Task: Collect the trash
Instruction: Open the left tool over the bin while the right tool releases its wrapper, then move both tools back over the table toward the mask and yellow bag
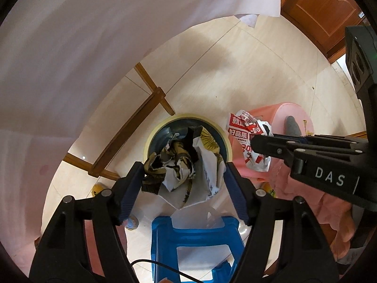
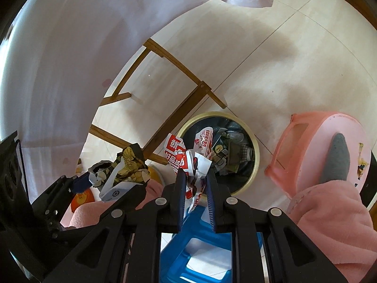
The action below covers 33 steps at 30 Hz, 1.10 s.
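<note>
My left gripper point(image 1: 185, 172) is shut on a crumpled black, yellow and white paper wad point(image 1: 181, 165), held above a round trash bin point(image 1: 226, 139) with a cream rim on the floor. My right gripper point(image 2: 195, 176) is shut on a crumpled red and white wrapper point(image 2: 186, 158), held just left of the bin point(image 2: 255, 160), which holds several pieces of trash. In the left wrist view the right gripper point(image 1: 259, 146) comes in from the right with the red and white wrapper point(image 1: 245, 139). In the right wrist view the left gripper point(image 2: 106, 181) is at the lower left with its wad point(image 2: 127, 167).
A blue plastic stool point(image 1: 195, 243) stands below both grippers, also in the right wrist view point(image 2: 200, 254). A pink plastic stool point(image 2: 329, 146) is right of the bin. Wooden table legs point(image 2: 179, 108) and a white tablecloth point(image 1: 70, 59) hang at the left. A brown wooden door point(image 1: 322, 7) is far right.
</note>
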Available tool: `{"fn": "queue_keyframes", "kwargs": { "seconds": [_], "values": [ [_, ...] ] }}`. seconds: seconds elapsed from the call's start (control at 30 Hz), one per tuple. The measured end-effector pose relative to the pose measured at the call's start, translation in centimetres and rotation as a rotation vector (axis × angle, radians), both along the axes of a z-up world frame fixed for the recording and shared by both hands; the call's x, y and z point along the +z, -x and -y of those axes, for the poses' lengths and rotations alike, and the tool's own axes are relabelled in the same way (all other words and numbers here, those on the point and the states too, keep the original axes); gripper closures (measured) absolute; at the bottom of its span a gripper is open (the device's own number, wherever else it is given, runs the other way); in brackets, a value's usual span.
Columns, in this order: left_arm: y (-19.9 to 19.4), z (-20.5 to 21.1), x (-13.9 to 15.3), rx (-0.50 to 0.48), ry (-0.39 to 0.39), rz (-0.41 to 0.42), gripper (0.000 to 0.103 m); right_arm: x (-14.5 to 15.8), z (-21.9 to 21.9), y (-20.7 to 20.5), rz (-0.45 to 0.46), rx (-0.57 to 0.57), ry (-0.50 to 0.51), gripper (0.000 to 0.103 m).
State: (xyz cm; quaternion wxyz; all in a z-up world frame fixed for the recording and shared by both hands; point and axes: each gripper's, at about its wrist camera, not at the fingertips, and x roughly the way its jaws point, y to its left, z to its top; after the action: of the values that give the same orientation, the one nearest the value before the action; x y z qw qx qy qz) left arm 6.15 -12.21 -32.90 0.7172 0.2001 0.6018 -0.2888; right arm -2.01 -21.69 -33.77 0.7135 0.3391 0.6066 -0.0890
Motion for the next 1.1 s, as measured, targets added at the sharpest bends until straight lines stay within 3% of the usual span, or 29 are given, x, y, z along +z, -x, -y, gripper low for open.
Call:
{"fn": "queue_keyframes", "kwargs": {
  "seconds": [0.13,0.27,0.73,0.93,1.1],
  "values": [
    [-0.2,0.2,-0.1,-0.005,-0.004,-0.005,0.035,-0.1,0.2,0.0,-0.004,-0.006,-0.004,0.087],
    [-0.3,0.1,0.1,-0.010,-0.009,-0.007,0.023,-0.1,0.3,-0.1,-0.008,-0.009,-0.004,0.087],
    [0.4,-0.7,1.5,0.000,-0.019,0.020,0.023,-0.5,-0.3,-0.7,-0.036,0.027,-0.023,0.086],
    [0.8,-1.5,3.5,0.006,-0.019,0.048,0.023,0.1,-0.7,-1.1,-0.027,0.046,-0.018,0.070],
    [0.6,-2.2,5.0,0.021,-0.013,0.061,0.023,0.4,-0.7,-1.3,-0.016,0.048,-0.014,0.069]
  ]
}}
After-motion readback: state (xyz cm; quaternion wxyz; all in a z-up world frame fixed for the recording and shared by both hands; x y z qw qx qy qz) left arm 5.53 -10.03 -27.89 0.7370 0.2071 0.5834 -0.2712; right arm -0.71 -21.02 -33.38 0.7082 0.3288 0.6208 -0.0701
